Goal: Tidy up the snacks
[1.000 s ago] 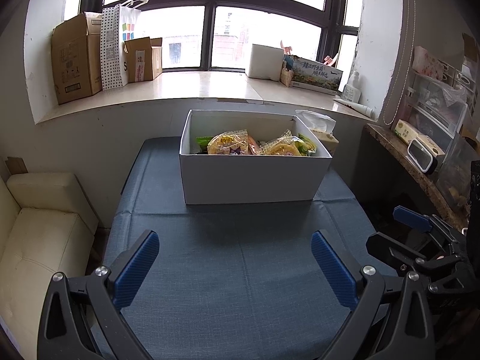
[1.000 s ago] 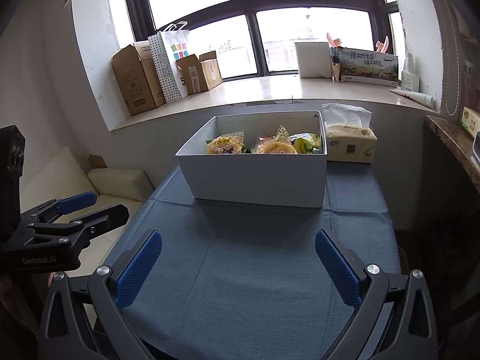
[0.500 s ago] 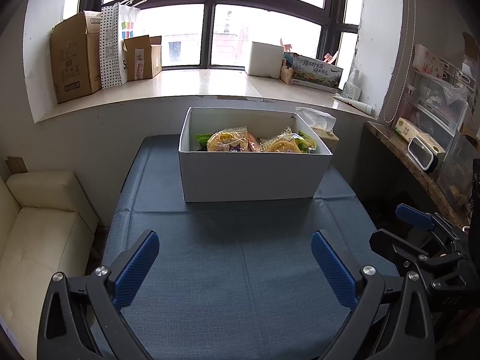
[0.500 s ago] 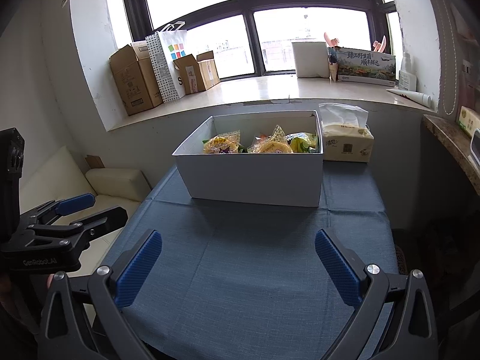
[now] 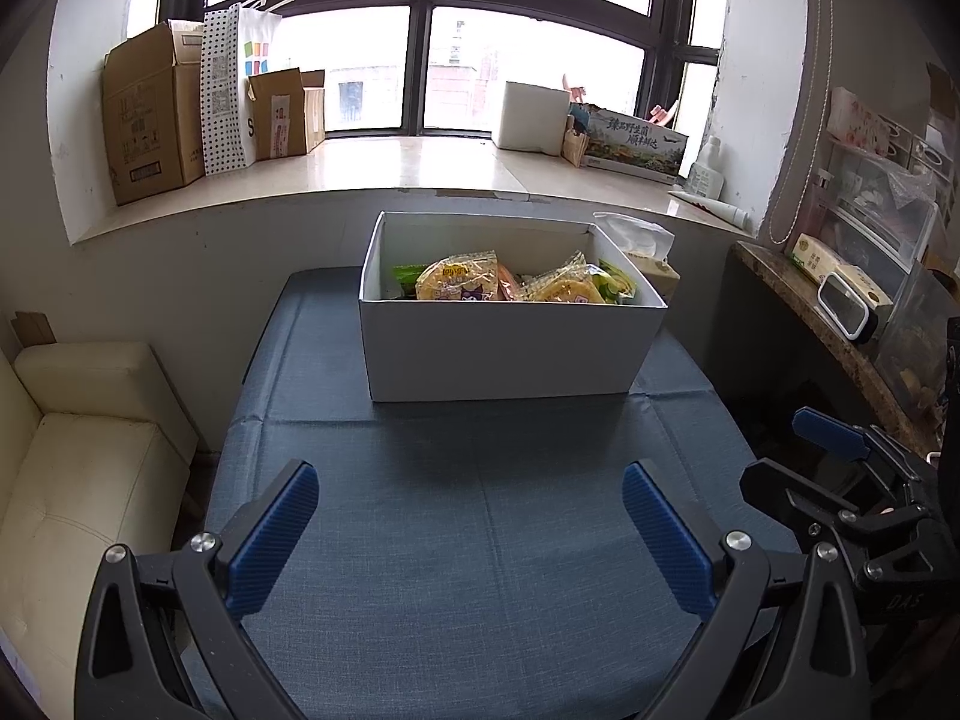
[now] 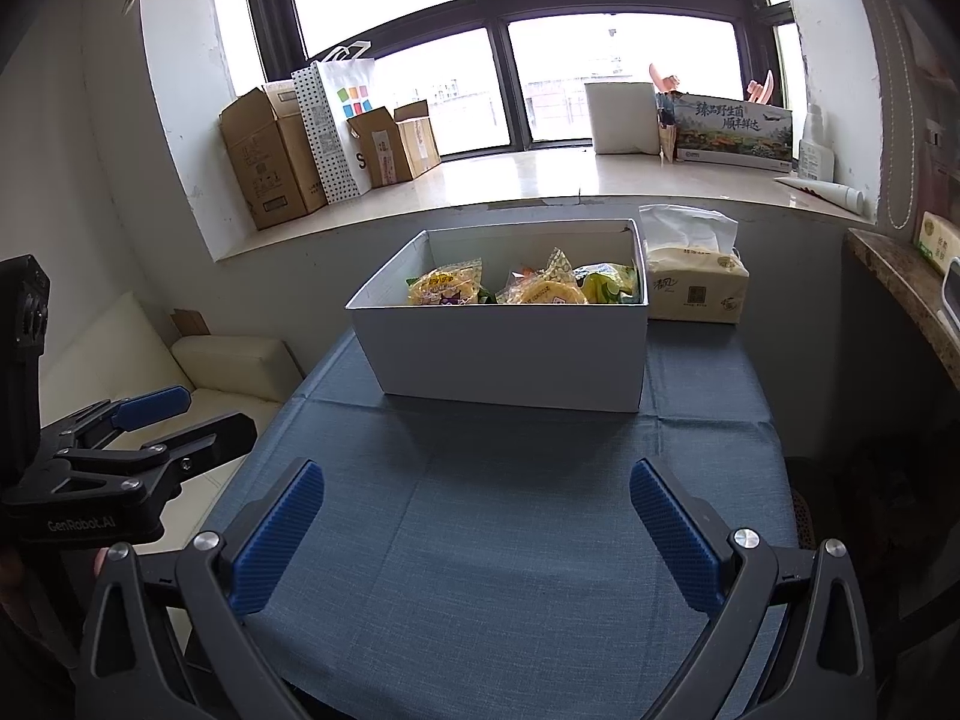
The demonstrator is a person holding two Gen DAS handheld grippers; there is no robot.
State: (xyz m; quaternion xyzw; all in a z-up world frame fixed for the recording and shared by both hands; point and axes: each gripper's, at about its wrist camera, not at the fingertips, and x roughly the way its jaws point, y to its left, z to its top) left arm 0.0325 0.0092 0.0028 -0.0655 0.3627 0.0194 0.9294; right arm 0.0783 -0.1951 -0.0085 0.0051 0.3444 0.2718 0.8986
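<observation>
Both grippers, left [image 5: 469, 531] and right [image 6: 477, 531], jaws released and empty, have edged back; snacks [image 5: 459, 283] lie in box [image 5: 510, 348] on desk [image 5: 480, 540].

My work surface is a table [image 5: 492, 540] covered by a blue cloth [image 6: 510, 540]. Directly on it stand a white box [image 5: 510, 354] and, beside its right wall, a tissue pack [image 6: 696, 291].

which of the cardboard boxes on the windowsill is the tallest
The brown cardboard box at the sill's left end, beside the polka-dot bag; the open box right of the bag is clearly shorter.
</observation>
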